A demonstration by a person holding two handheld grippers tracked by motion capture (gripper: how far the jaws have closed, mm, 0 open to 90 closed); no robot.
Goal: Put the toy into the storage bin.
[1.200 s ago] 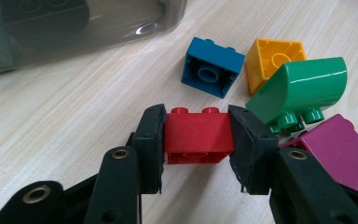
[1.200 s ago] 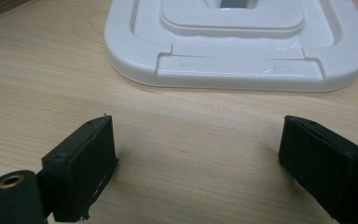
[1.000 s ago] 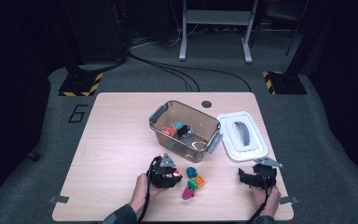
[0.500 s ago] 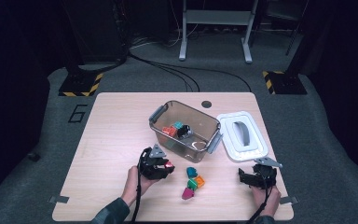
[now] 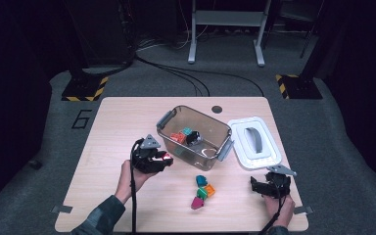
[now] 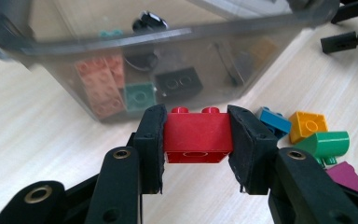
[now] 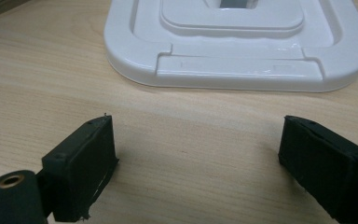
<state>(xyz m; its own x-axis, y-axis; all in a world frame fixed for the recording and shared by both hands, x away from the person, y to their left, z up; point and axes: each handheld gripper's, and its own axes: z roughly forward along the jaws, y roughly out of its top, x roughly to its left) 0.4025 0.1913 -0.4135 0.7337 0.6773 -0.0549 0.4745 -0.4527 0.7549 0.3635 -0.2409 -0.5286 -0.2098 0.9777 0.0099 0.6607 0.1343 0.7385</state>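
Note:
My left gripper [image 6: 196, 144] is shut on a red two-stud brick [image 6: 197, 137], held off the table just in front of the clear plastic bin [image 6: 168, 39]. From above, the left gripper [image 5: 162, 159] sits at the bin's [image 5: 169, 139] near left corner with the red brick [image 5: 166, 157] at its tip. Inside the bin lie orange, teal and black bricks [image 6: 140, 88]. Loose bricks [image 5: 203, 188] in blue, orange, green and magenta lie on the table. My right gripper [image 7: 196, 163] rests near the front right, jaws wide open over bare wood, facing the white lid [image 7: 242, 42].
The white bin lid [image 5: 253, 142] lies flat to the right of the bin. The wooden table [image 5: 107, 127] has bare room on its left half and along the front edge. Dark floor with cables surrounds it.
My left gripper has risen and moved left and away from the loose bricks toward the bin's near left corner, carrying the red brick. The right gripper has stayed put.

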